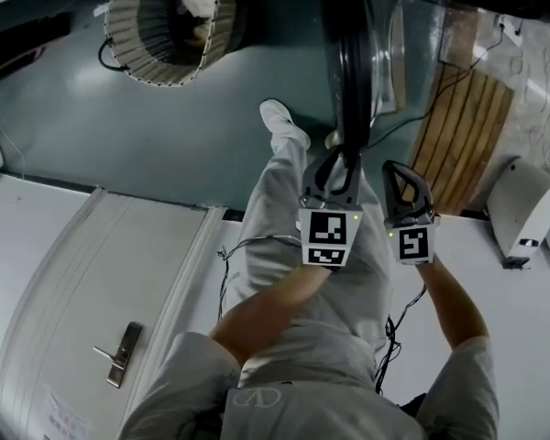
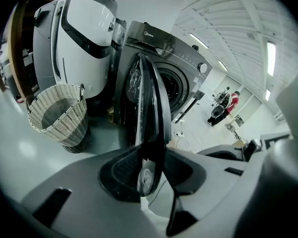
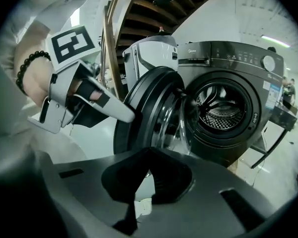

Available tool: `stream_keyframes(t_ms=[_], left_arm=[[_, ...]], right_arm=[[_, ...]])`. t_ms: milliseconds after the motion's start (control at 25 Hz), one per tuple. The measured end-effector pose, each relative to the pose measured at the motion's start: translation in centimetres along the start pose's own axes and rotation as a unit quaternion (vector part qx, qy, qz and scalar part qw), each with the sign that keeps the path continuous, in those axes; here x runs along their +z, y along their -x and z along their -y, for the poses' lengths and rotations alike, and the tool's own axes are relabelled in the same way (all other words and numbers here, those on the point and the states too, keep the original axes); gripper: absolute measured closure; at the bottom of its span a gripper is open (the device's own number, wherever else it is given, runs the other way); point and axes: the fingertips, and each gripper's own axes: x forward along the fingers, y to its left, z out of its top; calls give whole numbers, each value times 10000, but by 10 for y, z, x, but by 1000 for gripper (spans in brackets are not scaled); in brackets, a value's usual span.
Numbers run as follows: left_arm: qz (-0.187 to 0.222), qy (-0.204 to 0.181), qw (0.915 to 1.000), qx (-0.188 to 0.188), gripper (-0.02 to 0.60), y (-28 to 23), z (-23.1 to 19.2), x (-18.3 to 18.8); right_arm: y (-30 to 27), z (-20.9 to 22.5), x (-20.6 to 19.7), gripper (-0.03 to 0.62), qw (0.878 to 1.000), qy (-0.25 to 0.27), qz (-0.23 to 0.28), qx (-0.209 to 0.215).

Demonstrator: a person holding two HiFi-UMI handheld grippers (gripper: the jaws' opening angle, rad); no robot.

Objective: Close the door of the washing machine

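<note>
One round dark-rimmed door (image 3: 154,108), swung wide open

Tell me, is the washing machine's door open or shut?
Open. The door stands swung out from the washing machine, and the drum shows through the opening.

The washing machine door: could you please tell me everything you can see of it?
The door is round: a dark, glossy, plastic-looking rim around a bulging clear window. It stands open, swung out left of the dark grey washing machine, leaving the drum exposed. In the left gripper view it shows edge-on, its rim between the open jaws of the left gripper; whether a pad touches it I cannot tell.
</note>
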Motion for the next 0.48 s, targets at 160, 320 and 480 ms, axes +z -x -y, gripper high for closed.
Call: stream_keyframes(t_ms=[160, 320, 480], left_arm=[[-100, 228, 9996, -105, 454, -13, 24, 4], [-215, 350, 9988, -280, 442, -25, 46, 4], [-269, 431, 9980, -386, 433, -37, 66, 11]], right_arm=[[12, 2, -17, 583, 10000, 9, 3, -45], [20, 6, -34, 576, 9998, -146, 15, -154], [25, 18, -48, 542, 9992, -288, 32, -288]])
